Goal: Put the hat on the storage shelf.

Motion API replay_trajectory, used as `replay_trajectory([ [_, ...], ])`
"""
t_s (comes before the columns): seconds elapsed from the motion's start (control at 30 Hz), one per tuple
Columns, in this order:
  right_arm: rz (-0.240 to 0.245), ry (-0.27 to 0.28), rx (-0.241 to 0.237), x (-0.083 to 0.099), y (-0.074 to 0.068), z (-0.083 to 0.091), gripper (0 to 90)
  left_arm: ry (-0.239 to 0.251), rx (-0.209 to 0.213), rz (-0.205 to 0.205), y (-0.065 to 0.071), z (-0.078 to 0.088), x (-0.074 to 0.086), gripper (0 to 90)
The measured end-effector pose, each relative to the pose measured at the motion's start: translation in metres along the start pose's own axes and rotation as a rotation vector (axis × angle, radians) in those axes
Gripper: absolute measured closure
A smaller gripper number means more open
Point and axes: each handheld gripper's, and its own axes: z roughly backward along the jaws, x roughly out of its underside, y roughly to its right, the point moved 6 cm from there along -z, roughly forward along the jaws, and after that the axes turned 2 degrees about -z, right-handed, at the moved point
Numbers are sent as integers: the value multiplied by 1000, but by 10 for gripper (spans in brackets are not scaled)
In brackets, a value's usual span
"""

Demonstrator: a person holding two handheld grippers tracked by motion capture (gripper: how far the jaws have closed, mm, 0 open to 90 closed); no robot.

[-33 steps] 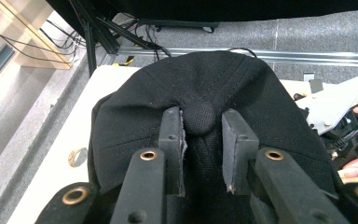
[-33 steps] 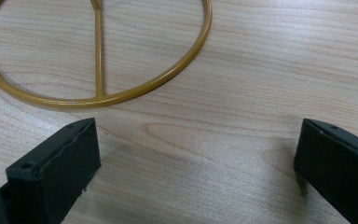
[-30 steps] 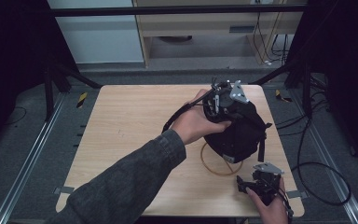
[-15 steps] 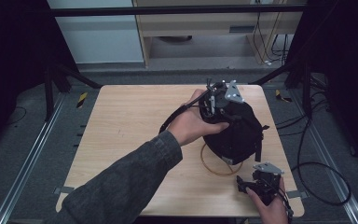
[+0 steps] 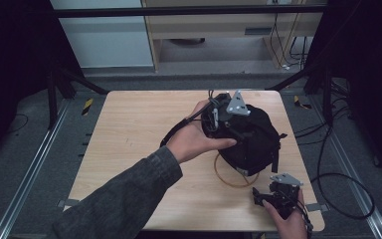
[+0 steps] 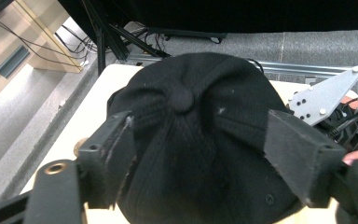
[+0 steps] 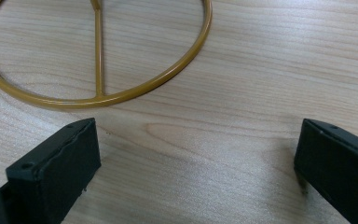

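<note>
A black cap [image 5: 253, 142] [image 6: 191, 116] sits over a gold wire ring stand [image 5: 227, 178] [image 7: 98, 60] on the wooden table [image 5: 129, 139]. My left gripper [image 5: 228, 128] [image 6: 200, 158] hovers over the cap's crown. Its jaws have just been opening and now stand wide on either side of the crown without pinching the fabric. My right gripper [image 5: 264, 197] [image 7: 196, 172] rests low near the table's front right corner, open, with bare wood between its jaws and the ring just beyond them. It also appears in the left gripper view [image 6: 328, 100], past the cap.
Black cables [image 5: 338, 184] trail off the table's right side onto the floor. Metal rails [image 5: 30, 169] run along both sides of the table, and a cabinet [image 5: 219, 30] stands behind it. Bare wood lies left of the cap.
My left hand has drawn back a little to the left over the cap. The right hand has kept still.
</note>
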Motion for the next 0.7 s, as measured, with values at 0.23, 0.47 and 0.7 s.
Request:
replay_trajectory([
  [0.23,0,0,0,0,0,0,3,12,-8,33,-2,10,14,155],
  [0.47,1,-2,1,0,0,0,3,13,-12,57,-1,19,31,125],
  [0.7,0,-1,1,0,0,0,3,3,-12,78,0,26,51,104],
])
